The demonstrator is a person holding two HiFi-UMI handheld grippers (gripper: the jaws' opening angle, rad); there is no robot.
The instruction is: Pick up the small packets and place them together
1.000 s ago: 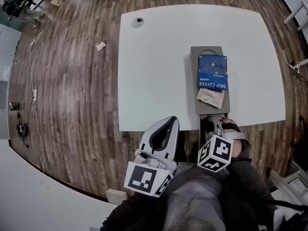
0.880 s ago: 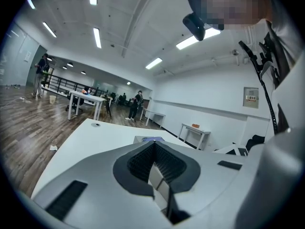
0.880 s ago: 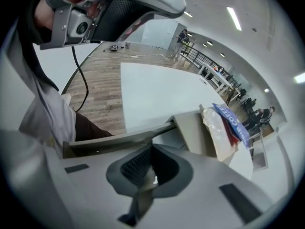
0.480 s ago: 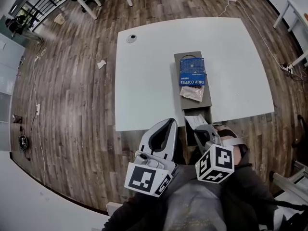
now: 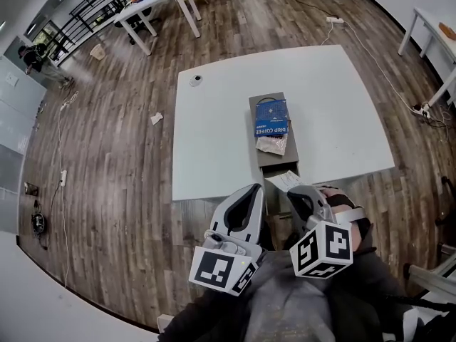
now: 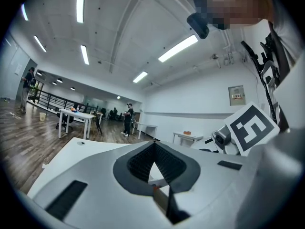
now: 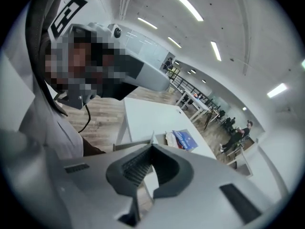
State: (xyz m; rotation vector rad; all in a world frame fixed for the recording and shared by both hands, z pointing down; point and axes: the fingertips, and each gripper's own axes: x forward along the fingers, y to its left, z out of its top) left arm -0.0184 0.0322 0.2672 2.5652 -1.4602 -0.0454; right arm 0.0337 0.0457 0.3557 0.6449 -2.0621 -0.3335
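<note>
A brown wood-plank floor (image 5: 107, 191) fills most of the head view, and the square white table (image 5: 214, 134) stands in the middle of it. A long, flat grey-brown cardboard tray (image 5: 281, 164) lies on the table, running from about the table's centre to its near edge.

The two grey grippers hang just off the table's near edge, side by side, both clear of the tabletop. The left gripper (image 5: 251, 189) is off the near edge to the left of the tray's end. Its jaws are pressed together with nothing between them. The right gripper (image 5: 299, 191) is at the tray's near end, tilted down toward the table. Its jaws are closed tight on a thin white flat packet (image 5: 285, 181), which sticks out past the tips over the table's near edge.

A blue rectangular packet printed DRIP COFFEE (image 5: 272, 117) lies in the tray toward the table's centre. A smaller crinkled pale packet (image 5: 271, 144) lies against its near side, partly overlapping it, on the side toward the table's near edge.

A small dark round fitting (image 5: 196, 80) sits near the table's far left corner.
</note>
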